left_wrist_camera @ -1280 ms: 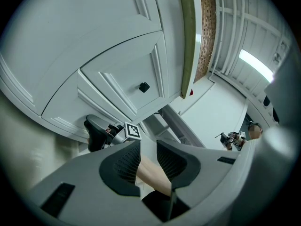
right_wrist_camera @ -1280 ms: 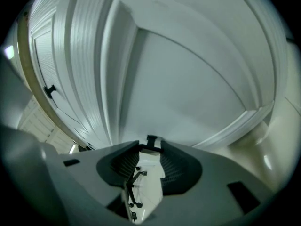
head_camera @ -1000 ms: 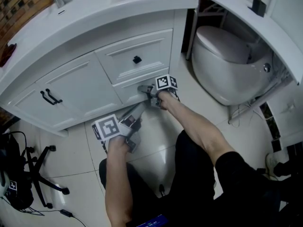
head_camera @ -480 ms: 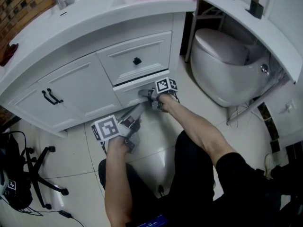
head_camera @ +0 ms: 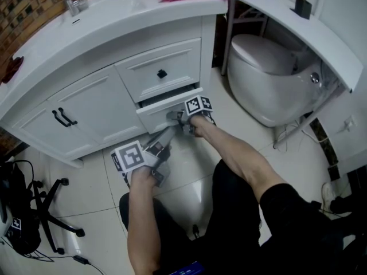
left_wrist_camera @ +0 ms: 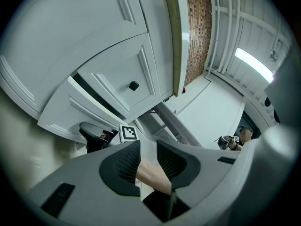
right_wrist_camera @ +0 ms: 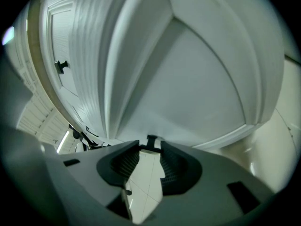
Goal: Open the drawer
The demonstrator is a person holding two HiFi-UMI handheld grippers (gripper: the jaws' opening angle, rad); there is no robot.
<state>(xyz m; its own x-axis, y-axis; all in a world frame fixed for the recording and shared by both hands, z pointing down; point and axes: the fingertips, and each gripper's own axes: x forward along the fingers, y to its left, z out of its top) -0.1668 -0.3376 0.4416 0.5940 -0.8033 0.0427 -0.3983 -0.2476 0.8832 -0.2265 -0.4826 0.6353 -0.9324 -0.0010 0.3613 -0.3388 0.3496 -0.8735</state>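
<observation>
The white lower drawer [head_camera: 159, 111] of the vanity stands pulled out a little, with a dark gap above its front. My right gripper [head_camera: 177, 117] is shut on that drawer's small black knob [right_wrist_camera: 151, 141], which sits between the fingertips against the drawer front [right_wrist_camera: 193, 84]. My left gripper [head_camera: 166, 135] hangs lower, just in front of and below the drawer, touching nothing. Its jaws [left_wrist_camera: 148, 157] stand apart and hold nothing. The left gripper view shows the drawer [left_wrist_camera: 70, 112] from below and the right gripper [left_wrist_camera: 96, 135] at it.
Above is a shut upper drawer [head_camera: 163, 62] with a black knob [head_camera: 162, 73]. Cabinet doors with black handles [head_camera: 62, 117] are to the left. A toilet [head_camera: 275, 76] stands right of the vanity. A chair base [head_camera: 46, 211] lies at lower left on the tiled floor.
The lower drawer has slid out toward me and a dark gap has opened above it. The right gripper has come back with the knob. The left gripper has stayed put.
</observation>
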